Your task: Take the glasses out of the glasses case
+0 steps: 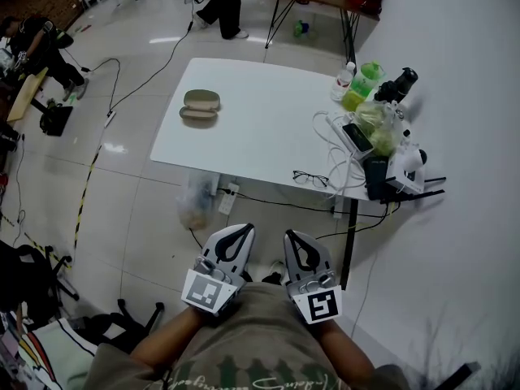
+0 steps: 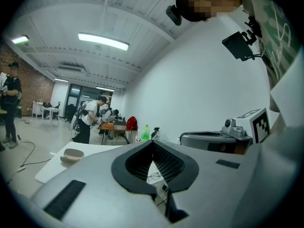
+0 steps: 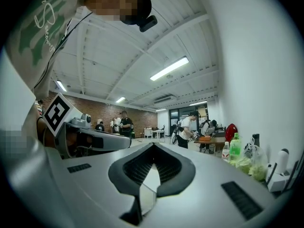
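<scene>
While we held both grippers low and close to the body, off the white table [image 1: 268,116] at its 6 o'clock side, neither touched anything.

Left gripper [image 1: 244,228]: in its own view the fingers met at the tips, with only the moulded hollow behind them left as a gap, and nothing was held between them.

Right gripper [image 1: 293,235]: same reading, tips together and nothing in the grip. The two grippers sat side by side, left at 9 o'clock of right, both pointing toward the table.

Glasses case [image 1: 201,105]: it lay on the table toward the 10 o'clock corner. It appeared open, with two oval shells lying side by side. We could not make out its inside.

Glasses [image 1: 310,178]: dark-framed, they lay on the table surface near the 5 o'clock edge, well apart from the case.

Table clutter at 3 o'clock: a green bottle [image 1: 363,84], a clear bottle [image 1: 344,80] just beside it, a tangle of white cables [image 1: 335,136], and a black device [image 1: 399,83].

Under the table's 6 o'clock edge we noted a plastic bag [image 1: 195,203] on the floor. A standing person [image 1: 224,2] was at 12 o'clock, beyond the table.
</scene>
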A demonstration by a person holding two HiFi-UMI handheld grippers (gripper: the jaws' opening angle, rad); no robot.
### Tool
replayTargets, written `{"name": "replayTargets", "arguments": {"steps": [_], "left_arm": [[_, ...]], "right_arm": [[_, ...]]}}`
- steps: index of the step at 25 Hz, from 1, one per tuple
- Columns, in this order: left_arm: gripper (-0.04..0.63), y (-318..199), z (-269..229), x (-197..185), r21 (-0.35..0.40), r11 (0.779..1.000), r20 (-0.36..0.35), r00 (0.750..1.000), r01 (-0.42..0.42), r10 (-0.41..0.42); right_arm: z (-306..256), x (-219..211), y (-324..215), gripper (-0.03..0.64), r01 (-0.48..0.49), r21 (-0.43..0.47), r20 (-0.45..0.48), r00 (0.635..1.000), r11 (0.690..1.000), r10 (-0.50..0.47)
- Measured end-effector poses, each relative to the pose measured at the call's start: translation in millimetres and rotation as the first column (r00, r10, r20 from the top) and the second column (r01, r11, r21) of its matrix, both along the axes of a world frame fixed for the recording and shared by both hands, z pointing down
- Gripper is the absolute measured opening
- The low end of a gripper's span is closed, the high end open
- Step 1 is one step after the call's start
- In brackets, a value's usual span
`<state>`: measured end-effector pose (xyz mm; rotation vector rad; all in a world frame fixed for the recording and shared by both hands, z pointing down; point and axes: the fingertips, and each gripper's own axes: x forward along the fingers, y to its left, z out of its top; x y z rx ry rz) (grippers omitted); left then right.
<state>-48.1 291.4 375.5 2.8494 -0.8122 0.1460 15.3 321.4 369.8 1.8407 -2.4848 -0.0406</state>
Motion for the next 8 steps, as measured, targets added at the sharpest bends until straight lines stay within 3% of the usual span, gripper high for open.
{"name": "replayTargets", "arguments": {"steps": [8], "left_arm": [[0.009,7.6,0.1,-0.3,-0.005,1.0,-0.008,1.0,-0.024,0.024]], "right_arm": [[1.1,-4.3,8.2,0.012,-0.012,-0.005,0.001,1.0,1.0,0.012]]}}
